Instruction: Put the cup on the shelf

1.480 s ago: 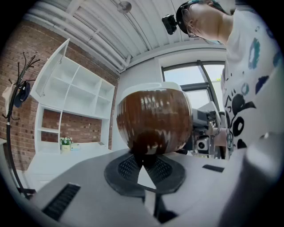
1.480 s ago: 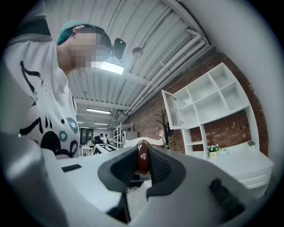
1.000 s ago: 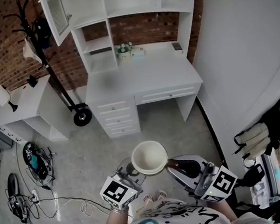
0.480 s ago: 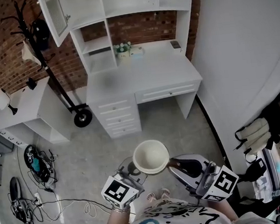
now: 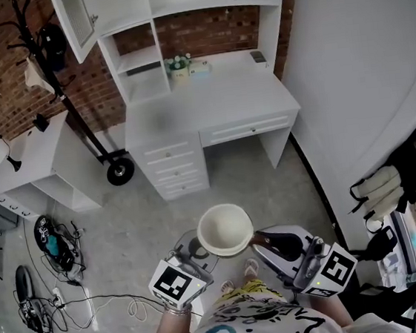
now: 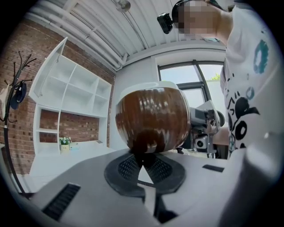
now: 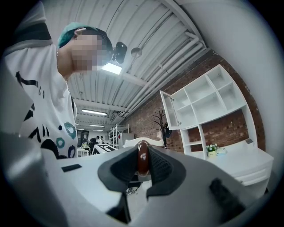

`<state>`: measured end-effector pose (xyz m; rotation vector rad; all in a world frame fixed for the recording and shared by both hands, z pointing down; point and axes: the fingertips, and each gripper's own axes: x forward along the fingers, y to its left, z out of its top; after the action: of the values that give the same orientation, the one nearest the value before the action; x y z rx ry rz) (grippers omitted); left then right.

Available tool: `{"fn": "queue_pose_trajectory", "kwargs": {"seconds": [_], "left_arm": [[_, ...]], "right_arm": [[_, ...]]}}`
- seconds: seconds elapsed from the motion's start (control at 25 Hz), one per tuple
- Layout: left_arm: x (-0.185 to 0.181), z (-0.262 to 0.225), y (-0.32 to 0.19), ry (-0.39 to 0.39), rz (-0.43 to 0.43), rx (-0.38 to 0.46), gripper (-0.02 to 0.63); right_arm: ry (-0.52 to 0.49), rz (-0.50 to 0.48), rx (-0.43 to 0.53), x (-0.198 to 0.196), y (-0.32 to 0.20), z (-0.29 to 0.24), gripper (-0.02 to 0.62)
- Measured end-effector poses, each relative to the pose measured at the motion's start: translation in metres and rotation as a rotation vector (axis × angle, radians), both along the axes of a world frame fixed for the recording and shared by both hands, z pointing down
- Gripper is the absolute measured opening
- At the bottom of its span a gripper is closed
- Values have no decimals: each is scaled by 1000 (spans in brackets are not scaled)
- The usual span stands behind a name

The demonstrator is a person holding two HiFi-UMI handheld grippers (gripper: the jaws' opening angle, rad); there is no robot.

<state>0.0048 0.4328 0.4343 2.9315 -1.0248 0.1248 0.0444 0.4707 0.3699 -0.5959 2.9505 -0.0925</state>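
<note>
A round cup, white inside and glossy brown outside, hangs over the floor in front of me, held from both sides. My left gripper is shut on its lower edge, the pads pinching just under the brown body. My right gripper is shut on the cup's brown handle, which stands upright between its pads. The white shelf unit with open compartments rises over a white desk a few steps ahead, apart from both grippers.
A small flower pot and a box stand at the desk's back. Left of the desk are a black coat stand, a wheel and a low white side table. Cables lie on the floor at left. A white wall closes the right.
The desk and shelves have slid slightly up and left in the head view. The cup stays held between both grippers in the same pose.
</note>
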Motion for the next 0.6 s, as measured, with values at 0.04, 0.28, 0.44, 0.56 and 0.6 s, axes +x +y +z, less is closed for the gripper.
{"fn": "queue_pose_trajectory", "kwargs": {"seconds": [0.04,0.28,0.44,0.56,0.6], "left_arm": [[0,1,-2,1,0,-1,15],[0,0,-22,-1,4,0,15],[3,-3,-46,-4,-7,12,15],[7,-9,-70,9,-22,14,15],[9,-11,-79,11,-27,16,15]], "right_arm": [[-1,0,-2,0,-2,1,66],[-1,5,4,2,-28,0,66],[1,-8,9,6,-51,-3,66],[-4,-19,19,10,-76,-8,66],[-5,-23,22,12,-85,-10,66]]}}
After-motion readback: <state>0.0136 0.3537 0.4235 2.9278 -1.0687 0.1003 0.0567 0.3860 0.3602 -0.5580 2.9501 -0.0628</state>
